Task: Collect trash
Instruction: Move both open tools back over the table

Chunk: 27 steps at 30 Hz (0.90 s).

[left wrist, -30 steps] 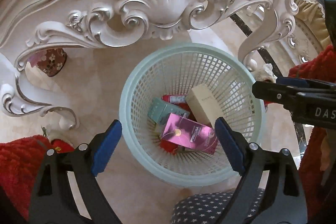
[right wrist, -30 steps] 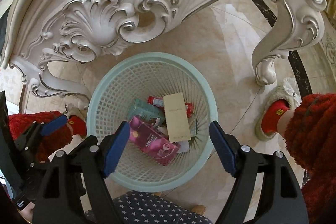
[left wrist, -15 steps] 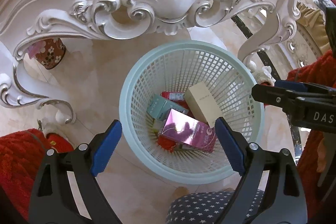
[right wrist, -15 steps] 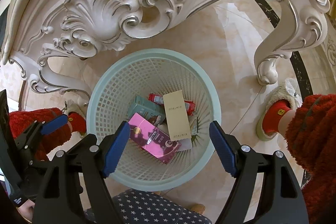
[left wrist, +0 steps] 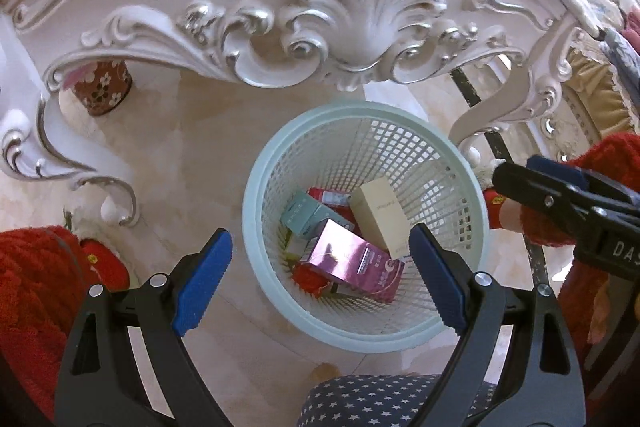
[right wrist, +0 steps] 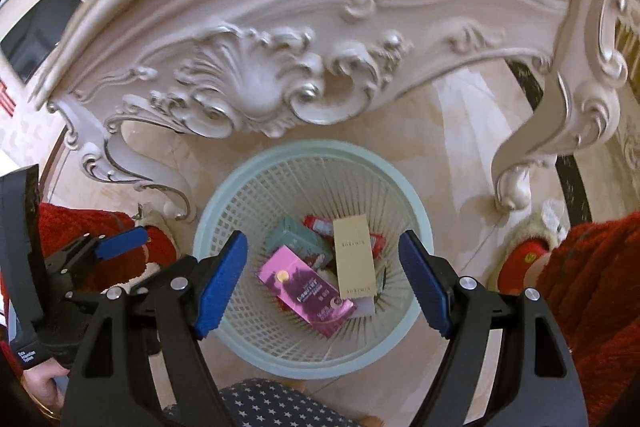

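Your left gripper (left wrist: 320,281) and right gripper (right wrist: 322,285) match: black arms, silver screws, ribbed blue pads (left wrist: 202,283). White lettering (partly cut off) marks the right one's side. You wear fuzzy red sleeves (right wrist: 592,275) and star-dotted navy fabric (left wrist: 384,401).

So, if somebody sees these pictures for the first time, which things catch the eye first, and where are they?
The pale green basket on the floor, in the middle of both views, holds boxes: a shiny pink box on top and a cream box beside it. Behind and above it runs a carved white table. Both tongs, left and right, hang open and empty above the basket.
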### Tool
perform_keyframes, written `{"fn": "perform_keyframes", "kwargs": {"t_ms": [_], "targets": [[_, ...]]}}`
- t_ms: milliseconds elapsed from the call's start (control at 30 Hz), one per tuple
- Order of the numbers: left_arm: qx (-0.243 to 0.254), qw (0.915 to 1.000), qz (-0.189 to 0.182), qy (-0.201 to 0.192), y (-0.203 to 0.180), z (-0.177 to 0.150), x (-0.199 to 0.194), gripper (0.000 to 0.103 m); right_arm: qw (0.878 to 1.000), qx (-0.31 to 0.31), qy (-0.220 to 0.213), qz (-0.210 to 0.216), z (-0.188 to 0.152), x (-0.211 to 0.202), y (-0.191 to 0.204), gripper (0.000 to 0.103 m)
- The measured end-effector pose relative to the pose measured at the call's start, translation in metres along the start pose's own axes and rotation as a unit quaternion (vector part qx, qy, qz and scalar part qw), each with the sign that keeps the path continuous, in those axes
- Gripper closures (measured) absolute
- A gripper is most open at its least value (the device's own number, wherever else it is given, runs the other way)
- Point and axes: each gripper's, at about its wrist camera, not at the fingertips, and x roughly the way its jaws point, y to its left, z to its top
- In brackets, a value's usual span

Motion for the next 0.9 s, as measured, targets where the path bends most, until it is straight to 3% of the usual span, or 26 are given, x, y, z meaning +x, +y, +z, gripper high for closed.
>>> {"fn": "perform_keyframes", "kwargs": {"t_ms": [333, 500, 567, 600, 700, 900], "targets": [[0.065, 0.9956, 0.015, -0.065, -0.022, 0.005, -0.049, 0.015, 0.997, -0.038, -0.067, -0.005, 0.005, -0.044, 0.014, 0.029], [0.049, 0.9932, -0.035, -0.099, -0.019, 0.024, -0.092, 0.015, 0.987, -0.063, -0.148, 0.014, 0.025, -0.095, 0.025, 0.029], [0.039, 0.9902, -0.055, -0.122, -0.015, 0.039, -0.111, 0.015, 0.981, -0.078, -0.178, 0.017, 0.043, -0.113, 0.03, 0.017], [0.043, 0.9878, -0.062, -0.136, -0.015, 0.049, -0.122, 0.015, 0.978, -0.085, -0.187, 0.019, 0.051, -0.119, 0.031, 0.016], [0.064, 0.9836, -0.06, -0.157, -0.011, 0.078, -0.137, 0.015, 0.974, -0.09, -0.205, 0.034, 0.089, -0.129, 0.027, 0.016], [0.077, 0.9783, -0.025, -0.191, 0.029, 0.179, -0.143, 0.012, 0.976, -0.084, -0.202, 0.017, 0.177, -0.106, 0.017, 0.016]]}}
